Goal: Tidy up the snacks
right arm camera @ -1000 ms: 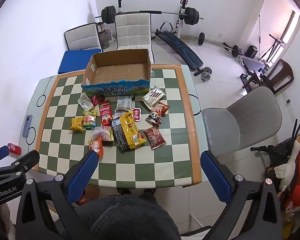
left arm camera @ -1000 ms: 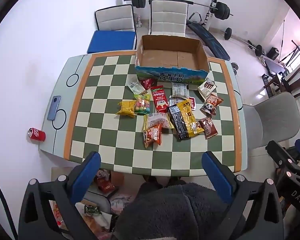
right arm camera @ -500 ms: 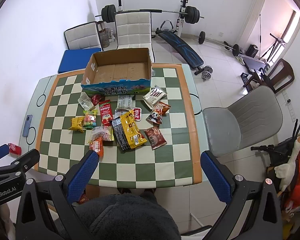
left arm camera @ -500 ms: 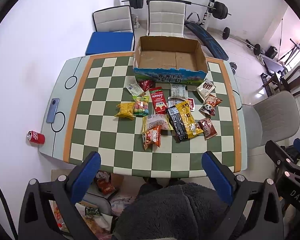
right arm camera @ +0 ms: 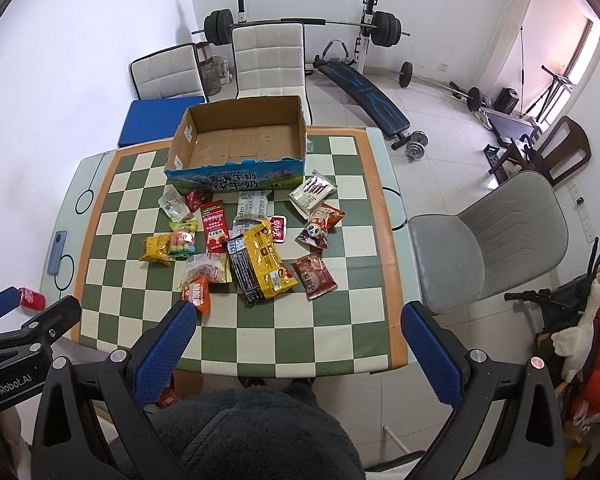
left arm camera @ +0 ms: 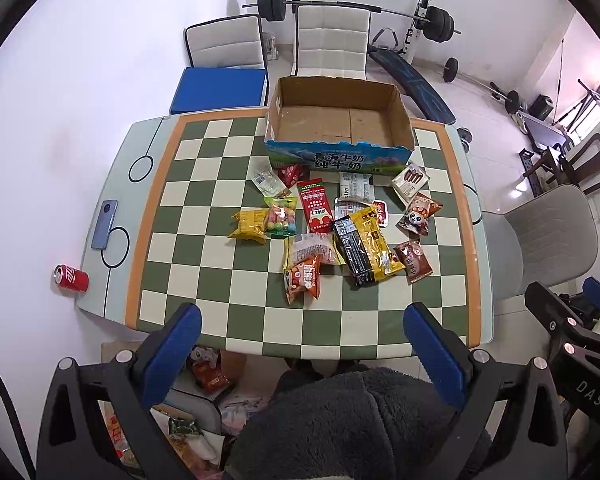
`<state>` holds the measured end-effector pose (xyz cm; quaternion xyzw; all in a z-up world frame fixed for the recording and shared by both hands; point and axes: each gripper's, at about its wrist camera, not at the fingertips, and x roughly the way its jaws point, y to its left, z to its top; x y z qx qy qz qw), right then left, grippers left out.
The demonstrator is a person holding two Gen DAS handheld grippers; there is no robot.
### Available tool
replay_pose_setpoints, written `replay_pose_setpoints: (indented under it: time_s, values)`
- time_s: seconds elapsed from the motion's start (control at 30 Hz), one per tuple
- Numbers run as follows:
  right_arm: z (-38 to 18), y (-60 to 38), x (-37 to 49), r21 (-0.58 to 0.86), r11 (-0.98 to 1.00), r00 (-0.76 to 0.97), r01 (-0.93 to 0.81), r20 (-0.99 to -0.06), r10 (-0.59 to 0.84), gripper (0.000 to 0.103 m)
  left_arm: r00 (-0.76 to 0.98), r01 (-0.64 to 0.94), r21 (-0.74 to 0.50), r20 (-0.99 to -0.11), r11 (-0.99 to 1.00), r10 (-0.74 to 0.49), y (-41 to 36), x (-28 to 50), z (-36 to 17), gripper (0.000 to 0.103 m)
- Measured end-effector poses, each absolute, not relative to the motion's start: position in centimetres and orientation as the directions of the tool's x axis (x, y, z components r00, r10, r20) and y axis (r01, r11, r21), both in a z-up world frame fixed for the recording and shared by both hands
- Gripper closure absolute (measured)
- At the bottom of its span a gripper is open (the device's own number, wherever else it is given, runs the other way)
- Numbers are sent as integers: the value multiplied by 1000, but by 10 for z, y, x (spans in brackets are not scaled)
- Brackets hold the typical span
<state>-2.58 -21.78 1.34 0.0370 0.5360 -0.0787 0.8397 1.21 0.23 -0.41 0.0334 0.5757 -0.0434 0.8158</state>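
Note:
An empty cardboard box (left arm camera: pixel 338 120) (right arm camera: pixel 240 140) stands at the far side of the checkered table (left arm camera: pixel 204 280) (right arm camera: pixel 340 320). Several snack packets lie in front of it, among them a yellow-black bag (left arm camera: pixel 370 246) (right arm camera: pixel 266 260), an orange packet (left arm camera: pixel 302 278) (right arm camera: pixel 198 292), a red packet (left arm camera: pixel 315 205), a yellow packet (left arm camera: pixel 249 225) and a brown packet (right arm camera: pixel 314 275). My left gripper (left arm camera: pixel 302 354) and right gripper (right arm camera: pixel 298 354) are both open and empty, held high above the near table edge.
A red can (left arm camera: pixel 71 278) and a phone (left arm camera: pixel 105 224) lie on the table's left side. Chairs (right arm camera: pixel 488 240) stand around the table, with weight equipment (right arm camera: pixel 300 24) behind. Packets lie on the floor under the near edge (left arm camera: pixel 208 376).
Both views have drifted slightly; the table sits a little lower and nearer in frame. No snack has moved and both grippers stay open.

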Motion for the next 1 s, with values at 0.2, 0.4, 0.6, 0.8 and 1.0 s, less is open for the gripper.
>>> replay_pose_setpoints:
  time_s: [0.2,0.4,0.6,0.8,1.0]
  values:
    - [11,-213,-23,-24,985,419,170,-903,-95,0,340,107,4,-940,994,-33,2,12,-3,0]
    - [13,-210,-20,-23,985,419,169,-903,-93,0,348,108,3,-937,994,-34,2,9,-1,0]
    - [17,-212,-21,-19,986,421,168,-903,-89,0,343,106,-1,-938,994,-37,3,9,-1,0]
    - [16,-211,-20,-21,986,421,167,-903,-91,0,346,105,-2,-938,994,-38,4,9,0,0]
    - [19,-212,-20,-20,986,419,166,-903,-89,0,343,107,-3,-938,994,-40,4,9,1,0]
